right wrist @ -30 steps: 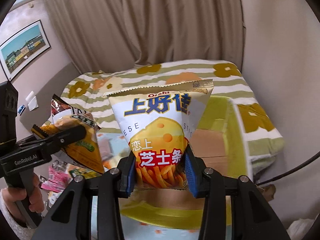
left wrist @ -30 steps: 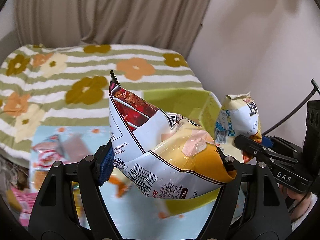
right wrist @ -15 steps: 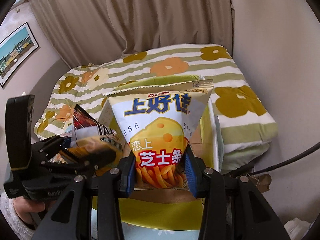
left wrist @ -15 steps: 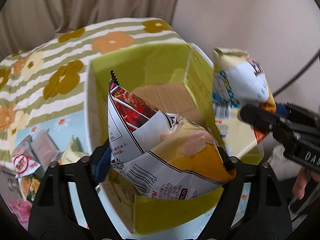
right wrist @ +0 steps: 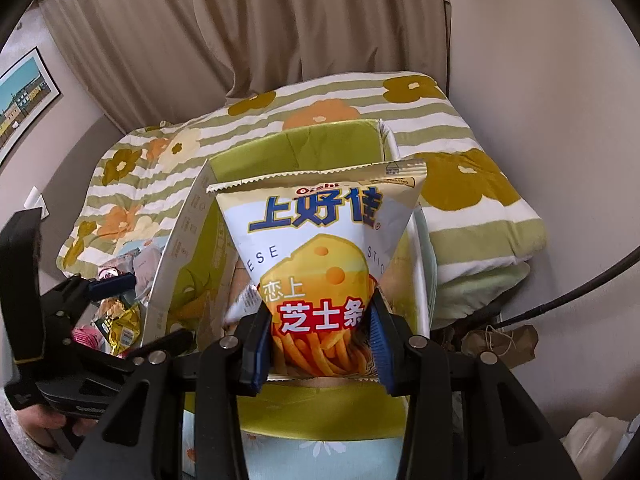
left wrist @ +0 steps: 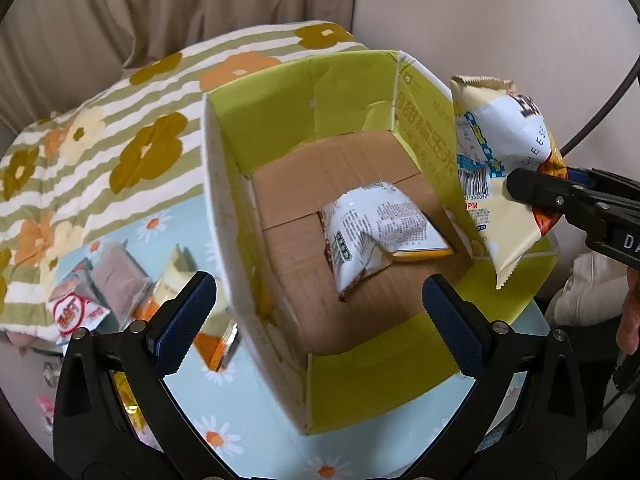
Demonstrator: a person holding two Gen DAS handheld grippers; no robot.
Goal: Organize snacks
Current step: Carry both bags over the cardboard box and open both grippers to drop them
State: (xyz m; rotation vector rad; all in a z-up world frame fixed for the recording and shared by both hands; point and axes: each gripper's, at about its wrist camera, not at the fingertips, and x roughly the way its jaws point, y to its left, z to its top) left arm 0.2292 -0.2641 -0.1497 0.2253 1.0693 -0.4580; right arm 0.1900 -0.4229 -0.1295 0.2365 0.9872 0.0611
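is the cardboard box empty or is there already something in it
Not empty. One snack bag lies flat on the brown floor of the open box; the rest of the floor is bare.

Glossy foil cheese-stick bag (right wrist: 320, 248), matt corrugated cardboard box (left wrist: 352, 168), soft quilted cloth blanket (left wrist: 120, 120).

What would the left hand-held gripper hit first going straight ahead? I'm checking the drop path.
Probably the snack bag lying on the cardboard box floor. The left hand-held gripper, jaws opening and empty, points into the box; depth is uncertain.
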